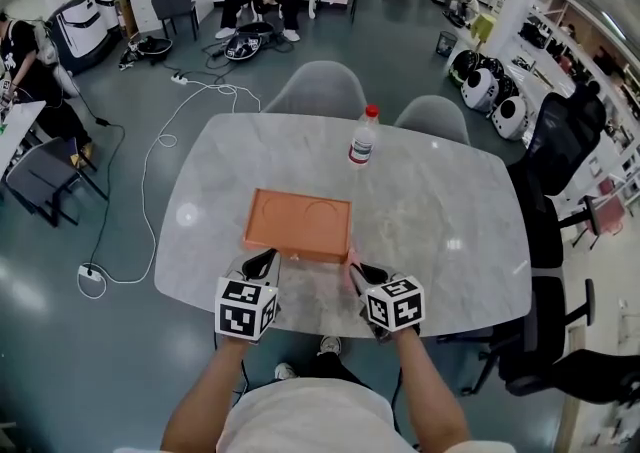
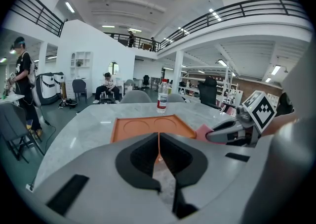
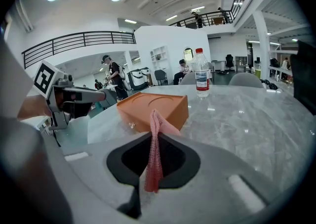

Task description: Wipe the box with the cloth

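A flat orange box point(image 1: 299, 224) with two round recesses in its top lies on the marble table point(image 1: 440, 231). My right gripper point(image 1: 355, 273) hovers just off the box's near right corner and is shut on a pink cloth point(image 3: 154, 141) that hangs between its jaws. In the right gripper view the box point(image 3: 153, 108) is close ahead. My left gripper point(image 1: 266, 261) is at the box's near left corner, shut with nothing in it. In the left gripper view the box point(image 2: 148, 127) lies straight ahead, with the cloth point(image 2: 203, 132) to its right.
A clear water bottle point(image 1: 363, 136) with a red cap stands behind the box towards the table's far edge. Two grey chairs point(image 1: 318, 89) are tucked in at the far side. A cable runs over the floor to the left, and people sit or stand further off.
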Available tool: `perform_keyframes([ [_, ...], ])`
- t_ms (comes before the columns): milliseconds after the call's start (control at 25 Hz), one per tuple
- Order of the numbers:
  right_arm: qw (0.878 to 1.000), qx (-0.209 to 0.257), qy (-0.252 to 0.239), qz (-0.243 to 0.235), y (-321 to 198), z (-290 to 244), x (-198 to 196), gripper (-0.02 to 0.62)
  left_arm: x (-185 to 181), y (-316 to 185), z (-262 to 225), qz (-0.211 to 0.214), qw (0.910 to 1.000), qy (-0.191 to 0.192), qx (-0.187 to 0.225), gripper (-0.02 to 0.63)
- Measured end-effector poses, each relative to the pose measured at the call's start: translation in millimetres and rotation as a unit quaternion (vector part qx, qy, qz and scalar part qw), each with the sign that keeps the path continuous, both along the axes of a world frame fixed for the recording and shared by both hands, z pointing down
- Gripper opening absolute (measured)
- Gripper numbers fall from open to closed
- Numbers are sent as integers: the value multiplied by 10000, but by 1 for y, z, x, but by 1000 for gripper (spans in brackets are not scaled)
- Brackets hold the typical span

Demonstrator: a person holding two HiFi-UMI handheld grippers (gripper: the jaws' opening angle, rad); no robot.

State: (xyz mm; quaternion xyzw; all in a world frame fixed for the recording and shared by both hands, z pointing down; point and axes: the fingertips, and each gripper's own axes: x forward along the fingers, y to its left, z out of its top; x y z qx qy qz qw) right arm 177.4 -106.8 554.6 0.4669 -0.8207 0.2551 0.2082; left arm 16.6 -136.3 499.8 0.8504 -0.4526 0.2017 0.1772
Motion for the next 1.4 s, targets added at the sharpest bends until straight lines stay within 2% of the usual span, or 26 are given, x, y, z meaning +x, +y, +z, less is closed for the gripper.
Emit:
perform_keyframes([
  [200, 9999, 1, 44, 105, 10, -1, -4, 17, -6, 4, 0, 78, 10000, 32, 9, 15],
  [400, 9993, 45, 263, 260, 12, -10, 15, 17, -7, 2, -3, 127, 9999, 53, 31, 15],
  [680, 9976, 456, 505, 109, -10, -53, 35, 17, -10, -8, -10, 33, 9999, 35, 109, 15],
  [1040, 9896, 1118, 491, -756, -73, -123, 17, 17, -23, -26, -16, -488, 9987, -4, 149, 15],
  [1400, 9668, 1464, 541, -2021, -144, -150, -18, 17, -34, -45, -14, -1226, 9923, -108, 108, 15],
])
